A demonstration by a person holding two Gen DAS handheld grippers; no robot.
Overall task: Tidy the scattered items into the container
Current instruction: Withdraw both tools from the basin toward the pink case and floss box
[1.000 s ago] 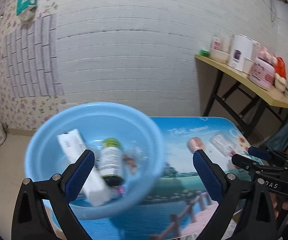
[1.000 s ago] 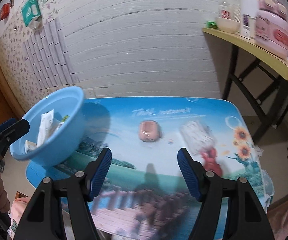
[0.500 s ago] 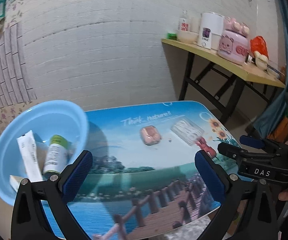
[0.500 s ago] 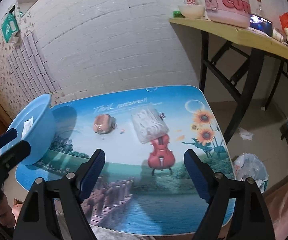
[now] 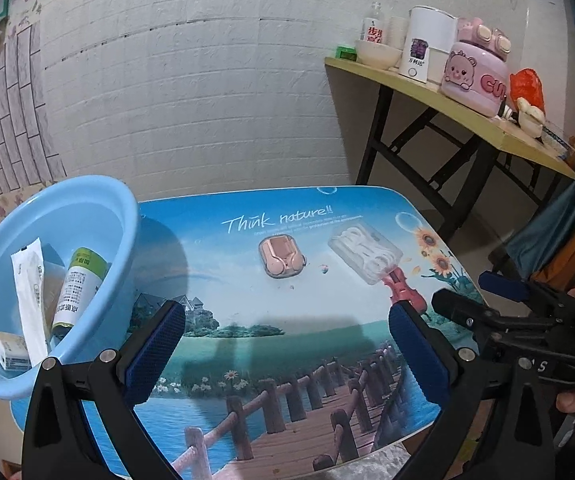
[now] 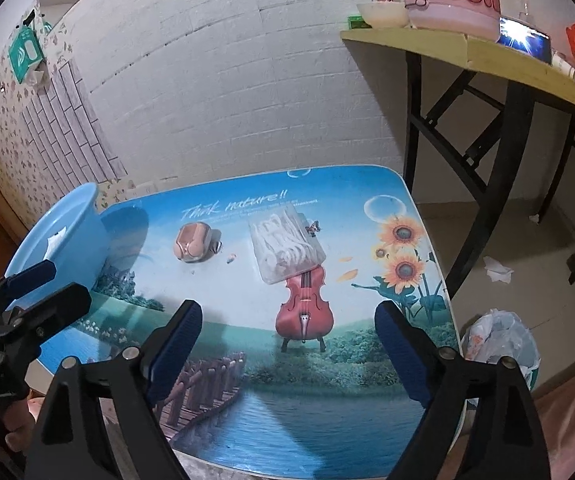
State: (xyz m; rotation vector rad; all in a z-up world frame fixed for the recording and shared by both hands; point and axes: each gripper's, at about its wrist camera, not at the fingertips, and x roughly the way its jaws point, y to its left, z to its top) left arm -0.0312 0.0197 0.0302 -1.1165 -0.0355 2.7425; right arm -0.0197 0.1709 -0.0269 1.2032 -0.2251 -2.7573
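Note:
A light blue basin point(image 5: 99, 200) point(image 6: 83, 216) stands at the left end of the low picture-printed table point(image 5: 287, 340) point(image 6: 307, 380). Inside it lie a white sachet point(image 5: 29, 296), a green-capped bottle point(image 5: 77, 284) and a small white box point(image 5: 7, 350). On the table rest a pink earbud case point(image 5: 281, 258) point(image 6: 193, 242) and a clear packet of white cable point(image 5: 365, 250) point(image 6: 285, 244). My left gripper point(image 5: 287, 344) hovers open over the table's middle, empty. My right gripper point(image 6: 287, 344) hangs above the near table with its jaws opening and nothing between them, the packet lying ahead of it.
A wooden folding side table point(image 5: 467, 116) at the right carries a pink pot point(image 5: 475, 76), a white kettle point(image 5: 427, 48), a bowl and a bottle. A bagged bin point(image 6: 499, 344) and crumpled paper point(image 6: 497, 270) lie on the floor right of the low table. A white brick wall rises behind.
Both views have swung right, from the basin toward the table's middle and right side. The right gripper's jaws have spread wider. The left gripper has stayed open and empty.

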